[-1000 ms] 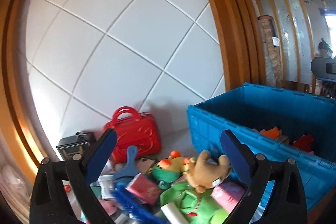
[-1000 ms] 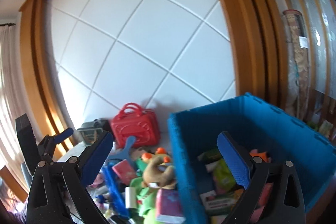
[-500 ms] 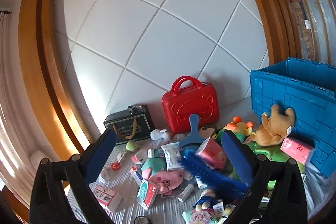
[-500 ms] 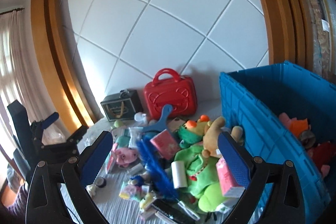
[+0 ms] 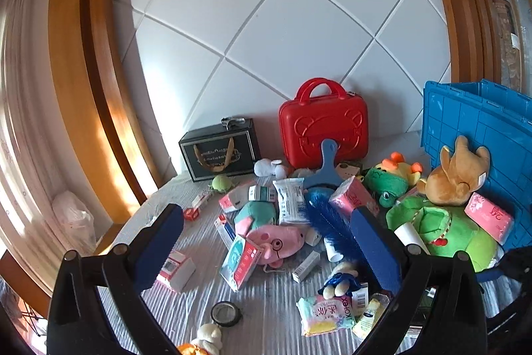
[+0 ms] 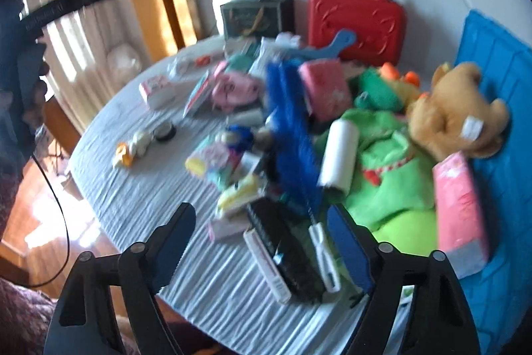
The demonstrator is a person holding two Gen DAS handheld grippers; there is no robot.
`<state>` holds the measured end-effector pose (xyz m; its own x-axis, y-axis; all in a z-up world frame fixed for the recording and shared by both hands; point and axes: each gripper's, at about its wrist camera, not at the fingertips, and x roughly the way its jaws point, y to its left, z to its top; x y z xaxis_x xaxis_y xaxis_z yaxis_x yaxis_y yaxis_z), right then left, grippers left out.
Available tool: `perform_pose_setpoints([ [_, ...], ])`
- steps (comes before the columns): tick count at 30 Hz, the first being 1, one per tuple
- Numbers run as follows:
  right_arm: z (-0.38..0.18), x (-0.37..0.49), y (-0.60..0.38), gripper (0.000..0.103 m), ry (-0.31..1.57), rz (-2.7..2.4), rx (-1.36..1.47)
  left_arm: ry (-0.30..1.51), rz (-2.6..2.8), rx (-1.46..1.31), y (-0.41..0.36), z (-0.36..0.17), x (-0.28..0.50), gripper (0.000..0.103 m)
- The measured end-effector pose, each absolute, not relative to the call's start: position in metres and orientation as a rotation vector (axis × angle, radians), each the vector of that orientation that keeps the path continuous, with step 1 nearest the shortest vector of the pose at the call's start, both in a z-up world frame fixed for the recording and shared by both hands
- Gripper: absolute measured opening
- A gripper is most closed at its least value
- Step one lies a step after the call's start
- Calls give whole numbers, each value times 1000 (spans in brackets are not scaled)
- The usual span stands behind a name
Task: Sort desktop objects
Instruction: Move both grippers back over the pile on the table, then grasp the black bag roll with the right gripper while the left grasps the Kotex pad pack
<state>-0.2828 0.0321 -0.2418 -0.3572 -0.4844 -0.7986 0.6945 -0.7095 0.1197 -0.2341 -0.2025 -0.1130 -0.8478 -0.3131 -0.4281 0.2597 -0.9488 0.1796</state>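
Right gripper [image 6: 262,232]: jaws closing, nothing clamped; a black comb [image 6: 282,242] and the brush's white handle [image 6: 321,250] lie between them. Half a second ago it rode higher, facing the wall; it now tilts down over the pile.

Left gripper [image 5: 266,238]: jaws apart, empty, above a pink plush [image 5: 281,243]; lower than before.

Blue brush [image 6: 292,135]: mid-pile on the grey cloth [image 5: 266,298].

Brown plush [image 5: 457,177]: against the blue crate [image 5: 482,122]; unmoved.

Red case [image 5: 324,122] and black box [image 5: 219,152]: at the wall.
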Motion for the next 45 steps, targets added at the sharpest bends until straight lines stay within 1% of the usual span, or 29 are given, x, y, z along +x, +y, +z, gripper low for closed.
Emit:
perform_pose_setpoints([
  [1, -256, -287, 31, 66, 308, -2059, 1173, -165, -2753, 685, -200, -120, -234, 102],
  [2, -270, -294, 31, 59, 314, -2037, 1214, -171, -2749, 704, -197, -126, -234, 102],
  [3, -285, -303, 30, 58, 328, -2032, 1258, -183, -2734, 722, -194, -133, -234, 102],
  [5, -301, -312, 30, 54, 325, -1997, 1294, -206, -2712, 761, -190, -145, -232, 102],
  [8, -313, -314, 18, 53, 358, -1930, 1299, -229, -2679, 816, -192, -168, -228, 102],
  [10, -320, -309, 5, 53, 454, -1909, 1262, -217, -2645, 898, -197, -192, -232, 102],
  [12, -329, -311, -3, 53, 493, -1889, 1261, -184, -2613, 987, -203, -219, -238, 102],
  [17, -329, -318, 3, 53, 421, -1893, 1264, -57, -2639, 1188, -208, -283, -265, 102],
  [20, -324, -321, 13, 53, 393, -1905, 1269, -96, -2670, 1314, -197, -314, -288, 102],
  [23, -325, -326, 20, 53, 383, -1909, 1292, -154, -2649, 1391, -193, -334, -307, 102],
  [29, -331, -335, 25, 53, 337, -1900, 1335, -57, -2705, 1469, -194, -347, -327, 102],
  [32, -338, -339, 20, 53, 337, -1881, 1360, -100, -2718, 1479, -188, -354, -332, 103],
  [36, -343, -344, 9, 53, 351, -1842, 1383, -53, -2687, 1519, -210, -360, -323, 102],
  [37, -345, -345, 5, 53, 360, -1826, 1391, -45, -2675, 1545, -215, -365, -320, 98],
  [38, -346, -346, 2, 53, 369, -1814, 1396, -51, -2649, 1578, -219, -371, -319, 91],
  [40, -353, -352, -6, 53, 381, -1801, 1414, -48, -2617, 1619, -225, -380, -319, 90],
  [41, -356, -356, -8, 46, 378, -1792, 1433, -17, -2626, 1608, -227, -380, -318, 89],
  [42, -360, -360, -8, 45, 368, -1783, 1460, -2, -2632, 1599, -227, -379, -319, 89],
  [44, -365, -370, -6, 44, 300, -1762, 1502, -4, -2637, 1593, -225, -379, -322, 89],
  [45, -366, -373, -8, 43, 319, -1777, 1516, -11, -2632, 1601, -224, -381, -323, 89],
])
